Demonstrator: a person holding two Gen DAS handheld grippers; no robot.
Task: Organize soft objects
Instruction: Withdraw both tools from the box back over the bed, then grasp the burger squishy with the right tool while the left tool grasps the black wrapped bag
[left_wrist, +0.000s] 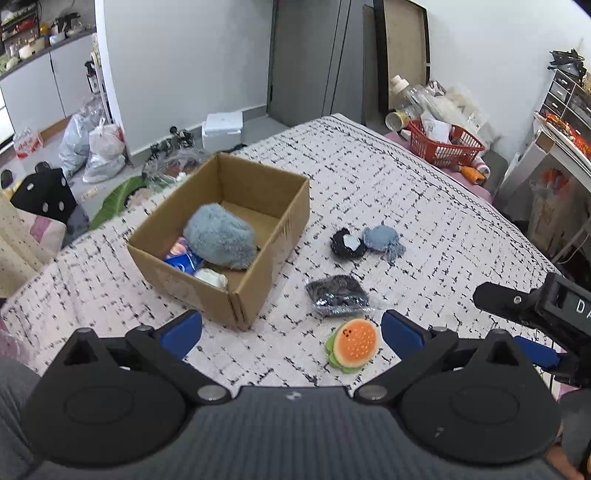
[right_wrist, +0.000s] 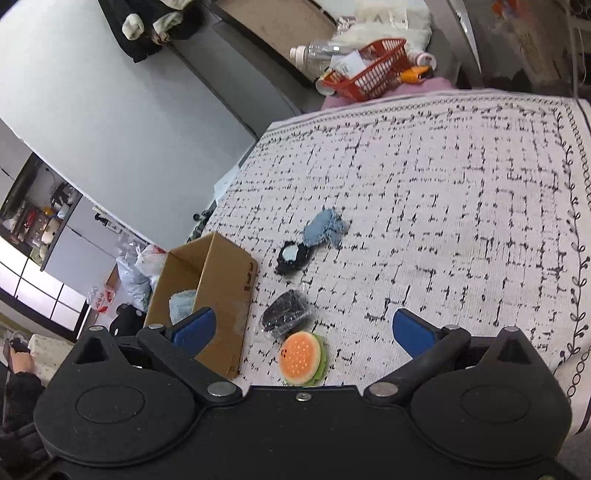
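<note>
Burger toy (right_wrist: 301, 357) is seen low in the middle of the frame, on the bed (right_wrist: 443, 206), just beside the box (right_wrist: 225, 291). Both claws, left claw (left_wrist: 291, 334) and right claw (right_wrist: 301, 334), are held wide and empty. It could be squashed and slip out (it looks squishy).

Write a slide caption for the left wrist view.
Open left gripper above a patterned bed cover, facing a cardboard box holding a blue plush; burger toy nearby.
</note>
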